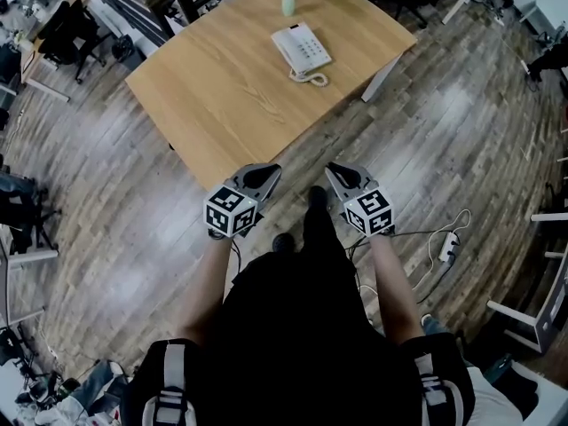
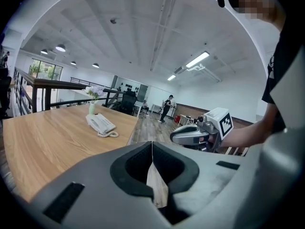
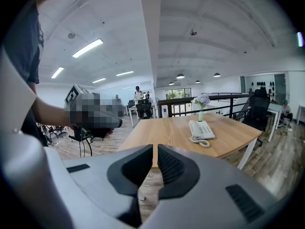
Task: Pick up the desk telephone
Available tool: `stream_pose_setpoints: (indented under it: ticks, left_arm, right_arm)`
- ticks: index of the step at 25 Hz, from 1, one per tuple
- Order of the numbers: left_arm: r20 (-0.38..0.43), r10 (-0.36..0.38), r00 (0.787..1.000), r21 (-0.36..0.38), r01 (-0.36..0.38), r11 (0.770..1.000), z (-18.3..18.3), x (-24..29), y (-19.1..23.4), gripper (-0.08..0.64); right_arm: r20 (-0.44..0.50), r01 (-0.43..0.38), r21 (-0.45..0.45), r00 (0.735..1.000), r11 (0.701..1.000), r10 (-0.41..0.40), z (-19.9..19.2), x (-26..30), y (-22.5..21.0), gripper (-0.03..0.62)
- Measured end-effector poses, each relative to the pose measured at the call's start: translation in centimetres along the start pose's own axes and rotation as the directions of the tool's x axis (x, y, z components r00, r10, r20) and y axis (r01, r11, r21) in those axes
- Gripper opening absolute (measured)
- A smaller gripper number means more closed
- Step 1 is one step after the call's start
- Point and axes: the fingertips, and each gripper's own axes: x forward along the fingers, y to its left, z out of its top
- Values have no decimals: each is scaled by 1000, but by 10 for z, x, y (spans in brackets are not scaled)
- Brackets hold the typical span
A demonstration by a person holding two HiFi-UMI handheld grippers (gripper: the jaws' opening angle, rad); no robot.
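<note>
The white desk telephone (image 1: 300,50) lies on the far side of a wooden table (image 1: 222,96), its coiled cord (image 1: 311,78) looped at the near end. It also shows in the left gripper view as the telephone (image 2: 100,124) and in the right gripper view as the telephone (image 3: 201,129). My left gripper (image 1: 272,170) and right gripper (image 1: 331,170) hover side by side off the table's near edge, well short of the phone. The left gripper's (image 2: 152,147) jaws are shut with nothing between them. The right gripper's (image 3: 155,149) jaws are shut too, and hold nothing.
A small green vase of flowers (image 1: 289,3) stands just beyond the phone. A power strip with cable (image 1: 447,247) lies on the wood floor at the right. Office chairs (image 1: 67,29) and desks ring the room, with a railing (image 2: 43,87) behind the table and people far off.
</note>
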Motion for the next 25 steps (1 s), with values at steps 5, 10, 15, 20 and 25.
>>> stream_pose_setpoints:
  ticks: [5,10,15,20,25]
  left_arm:
    - [-21,15,1000,-21,-15,1000,9,19,23,23]
    - [-28,28,999,-36,-29,999,25,44,43,23]
    - [-1,-6,1000,-60,5,998,47,73,51,23]
    - [5,-16,1000,-64,16,998,61,100,52,25]
    - [13,36,999,-85,-34,996,68,118,65,25]
  right_arm:
    - [0,5,29,1000,1000,-5,7,19,-31,28]
    - [-24,-6,48,1000,999,7,4,33,-62,28]
    - [-29,-9,52,1000,999,10,15,45,-104,28]
    - [-36,-40,42,998,998,42,22,55,-138,28]
    - [-51,-88,31,995,996,89,22,67,-165,28]
